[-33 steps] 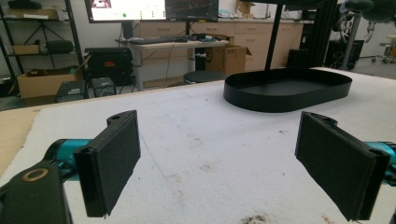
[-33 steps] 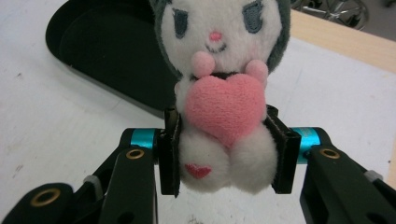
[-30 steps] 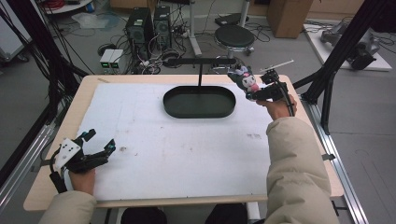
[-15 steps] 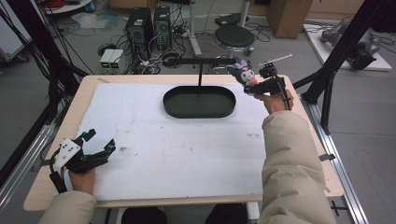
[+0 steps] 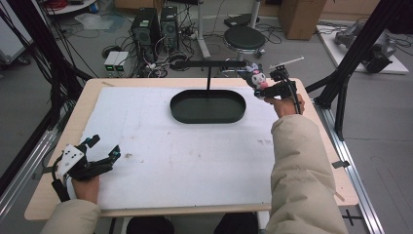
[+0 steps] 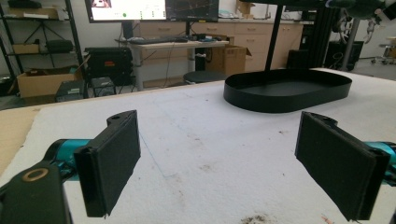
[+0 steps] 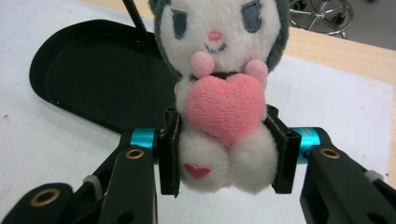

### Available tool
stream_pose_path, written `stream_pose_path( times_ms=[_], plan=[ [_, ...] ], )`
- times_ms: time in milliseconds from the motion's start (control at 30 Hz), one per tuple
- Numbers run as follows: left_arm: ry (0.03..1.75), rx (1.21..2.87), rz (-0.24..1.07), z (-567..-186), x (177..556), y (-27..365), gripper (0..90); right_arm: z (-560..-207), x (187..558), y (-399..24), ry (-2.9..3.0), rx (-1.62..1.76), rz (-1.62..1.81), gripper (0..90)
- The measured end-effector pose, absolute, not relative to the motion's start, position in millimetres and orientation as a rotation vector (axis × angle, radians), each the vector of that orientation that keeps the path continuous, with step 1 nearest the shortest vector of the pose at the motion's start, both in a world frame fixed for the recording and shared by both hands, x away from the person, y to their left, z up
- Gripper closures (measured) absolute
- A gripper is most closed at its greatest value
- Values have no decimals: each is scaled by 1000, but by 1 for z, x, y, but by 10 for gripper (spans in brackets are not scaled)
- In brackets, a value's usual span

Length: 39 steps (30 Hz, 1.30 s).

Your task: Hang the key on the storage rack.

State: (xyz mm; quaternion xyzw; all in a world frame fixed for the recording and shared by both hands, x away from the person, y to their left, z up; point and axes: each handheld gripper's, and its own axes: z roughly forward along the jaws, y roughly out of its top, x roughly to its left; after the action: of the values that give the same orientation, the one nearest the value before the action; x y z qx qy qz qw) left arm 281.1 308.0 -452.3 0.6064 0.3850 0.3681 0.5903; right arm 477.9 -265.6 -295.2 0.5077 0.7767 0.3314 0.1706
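My right gripper (image 7: 223, 158) is shut on a small plush toy (image 7: 223, 107), white with dark ears and a pink heart held to its chest. Both pads squeeze its lower body. In the high view the right gripper (image 5: 263, 87) holds the plush toy (image 5: 256, 78) in the air at the right end of the black oval tray (image 5: 180, 109), near the end of the black crossbar (image 5: 209, 63). My left gripper (image 5: 104, 152) rests low over the white mat at the front left, open with nothing between its pads (image 6: 114, 161).
A black post (image 5: 208, 78) rises behind the tray and carries the horizontal bar. The white mat (image 5: 195, 156) covers most of the wooden table. Computers, a stool and cables lie on the floor beyond the far edge.
The right gripper has moved the plush toy slightly farther back and left, toward the end of the crossbar. The left gripper has stayed where it was.
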Motion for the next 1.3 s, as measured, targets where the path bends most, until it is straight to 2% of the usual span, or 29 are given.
stream_pose_path(
  times_ms=[767, 1300],
  plan=[
    [897, 1412, 857, -452, 281, 308, 144, -300, 485, -264, 2135, 1474, 940, 557],
    [897, 1412, 854, -452, 281, 308, 144, -327, 499, -254, 2140, 1502, 925, 554]
  ],
)
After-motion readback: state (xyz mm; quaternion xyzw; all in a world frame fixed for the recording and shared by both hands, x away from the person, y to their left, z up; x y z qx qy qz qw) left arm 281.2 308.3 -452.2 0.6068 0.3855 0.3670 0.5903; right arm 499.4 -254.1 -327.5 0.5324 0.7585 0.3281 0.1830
